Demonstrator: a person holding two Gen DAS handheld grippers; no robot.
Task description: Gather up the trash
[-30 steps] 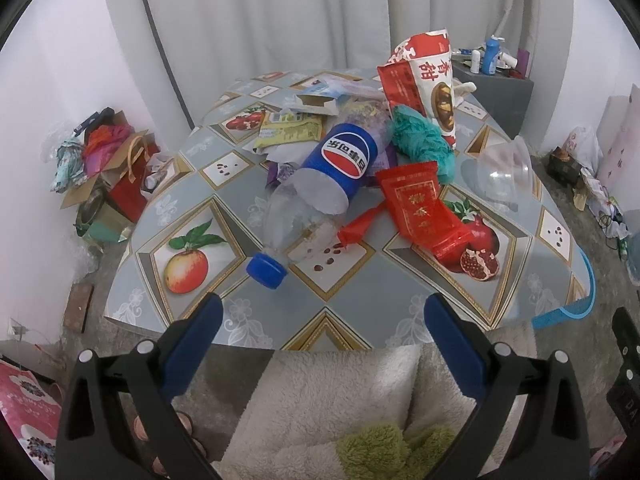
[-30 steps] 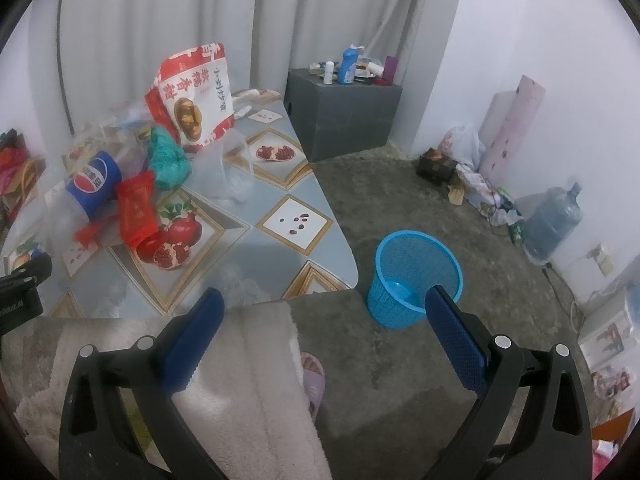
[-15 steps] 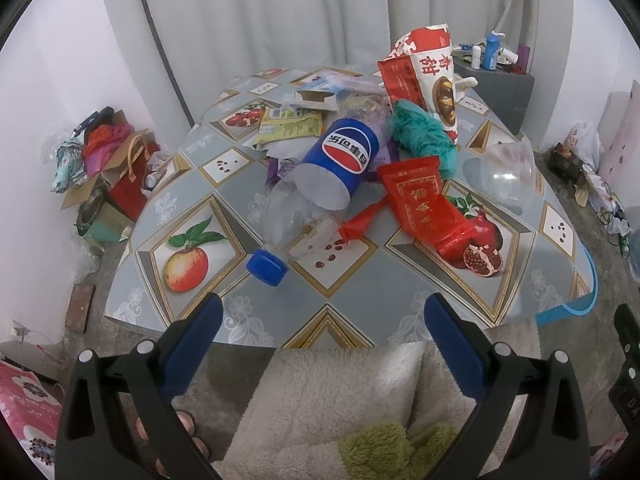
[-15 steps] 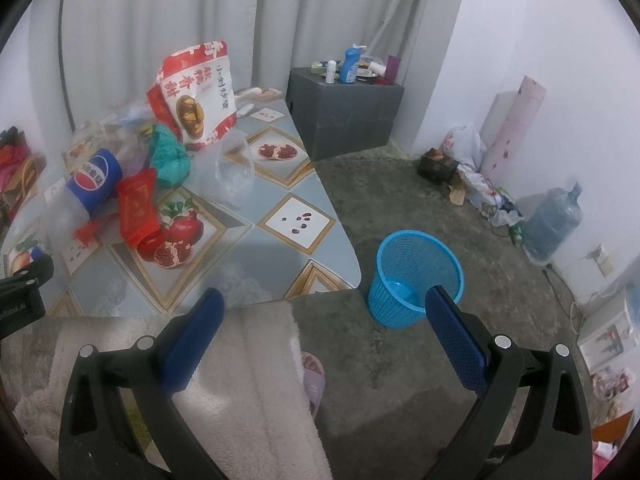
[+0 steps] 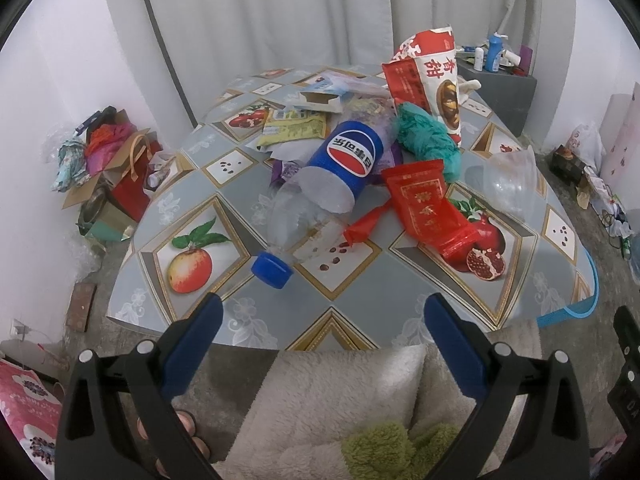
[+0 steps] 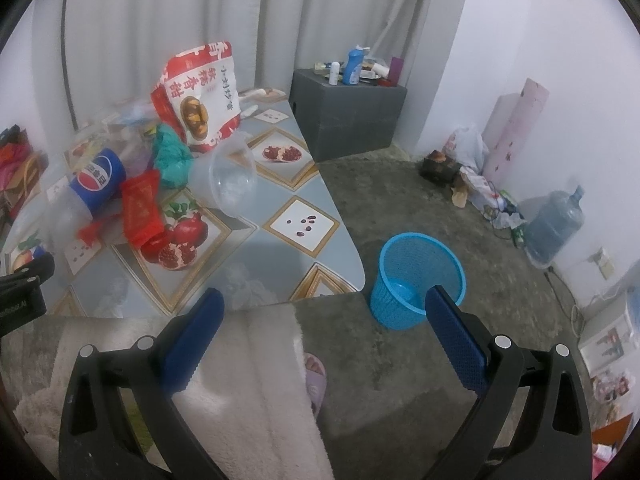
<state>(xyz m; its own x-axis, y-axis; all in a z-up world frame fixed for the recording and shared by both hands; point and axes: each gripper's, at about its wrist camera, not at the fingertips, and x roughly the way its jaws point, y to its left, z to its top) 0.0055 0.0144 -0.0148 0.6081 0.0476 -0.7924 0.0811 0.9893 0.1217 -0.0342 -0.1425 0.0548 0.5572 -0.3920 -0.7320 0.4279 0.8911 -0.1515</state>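
A pile of trash lies on the patterned table [image 5: 332, 320]: an empty Pepsi bottle [image 5: 320, 192] on its side with a blue cap, a red packet [image 5: 428, 204], a teal bag [image 5: 428, 136], a tall red-and-white snack bag [image 5: 432, 80] and a clear plastic cup [image 5: 508, 180]. The cup [image 6: 228, 176] and the bottle [image 6: 92, 184] also show in the right wrist view. A blue mesh bin [image 6: 416, 276] stands on the floor right of the table. My left gripper [image 5: 324, 316] is open and empty before the table's near edge. My right gripper [image 6: 324, 312] is open and empty, near the table corner.
A grey cabinet [image 6: 348, 116] with bottles stands behind the table. A water jug [image 6: 556, 224] and bags lie by the right wall. Boxes and bags [image 5: 108, 172] sit on the floor left of the table. A fluffy white cloth [image 5: 332, 400] lies under both grippers.
Both grippers have edged slightly closer to the table; the trash looks a little larger and lower in view. Nothing was taken hold of.
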